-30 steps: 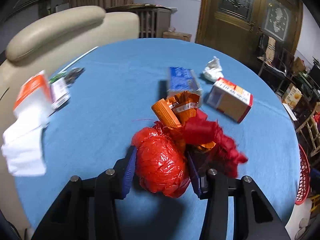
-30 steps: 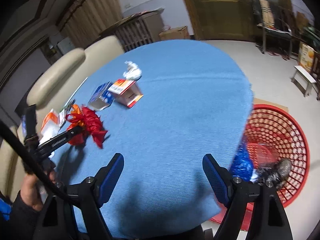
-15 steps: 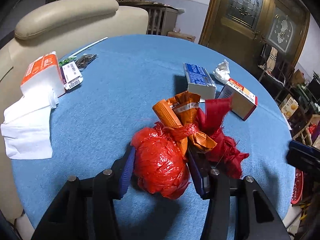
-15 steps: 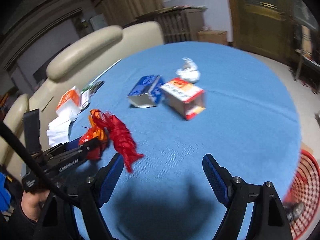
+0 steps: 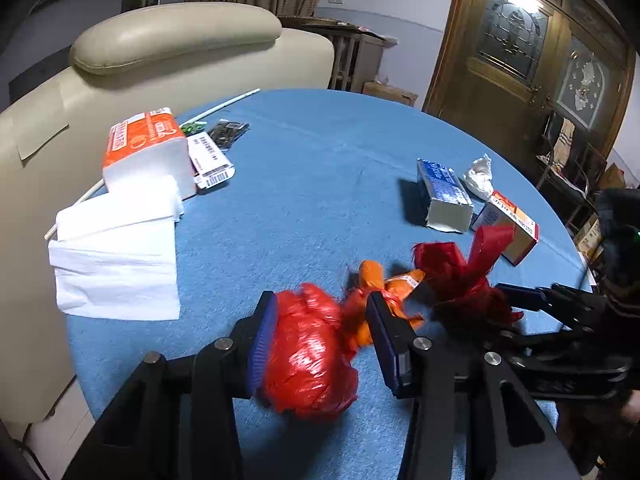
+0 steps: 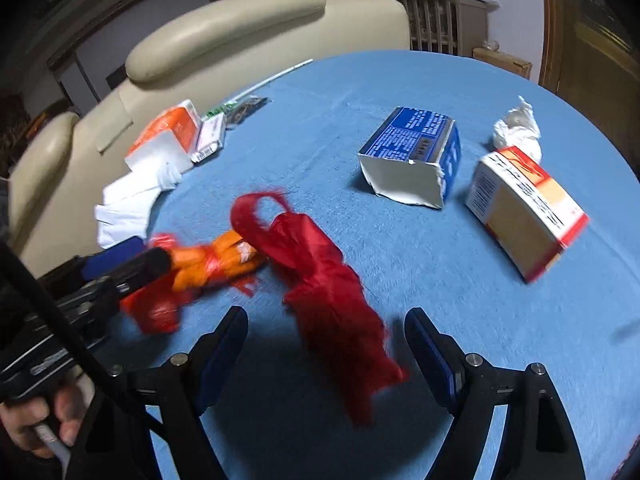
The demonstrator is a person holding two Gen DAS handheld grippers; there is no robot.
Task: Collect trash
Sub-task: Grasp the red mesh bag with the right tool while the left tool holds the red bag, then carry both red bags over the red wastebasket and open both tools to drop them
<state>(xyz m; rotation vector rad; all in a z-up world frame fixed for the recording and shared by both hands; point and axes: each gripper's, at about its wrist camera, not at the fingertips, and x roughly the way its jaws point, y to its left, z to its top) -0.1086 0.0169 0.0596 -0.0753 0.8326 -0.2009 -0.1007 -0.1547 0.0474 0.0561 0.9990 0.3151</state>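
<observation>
A red plastic trash bag (image 5: 310, 354) with an orange wrapper (image 5: 394, 284) tied in it sits between my left gripper's (image 5: 324, 350) blue pads. The left gripper is shut on the bag's round end. The bag's dark red loose tail (image 6: 332, 300) reaches toward my right gripper (image 6: 326, 354), which is open with the tail between its fingers. The right gripper also shows at the right of the left wrist view (image 5: 532, 300). More trash lies on the blue table (image 6: 400, 80): a blue carton (image 6: 414, 156), a red-and-white box (image 6: 524, 204) and a crumpled white paper (image 6: 516, 128).
An orange-and-white tissue pack (image 5: 146, 152) with loose white tissues (image 5: 116, 256) lies at the table's left edge, next to a small labelled packet (image 5: 210, 160) and a white stick (image 5: 218, 108). A beige sofa (image 5: 180, 40) stands behind the table. A wooden door (image 5: 520, 52) is at the right.
My right gripper has swung left from the red basket by the table edge and closed in on the bag's tail. My left gripper still holds the bag, now lower and tilted.
</observation>
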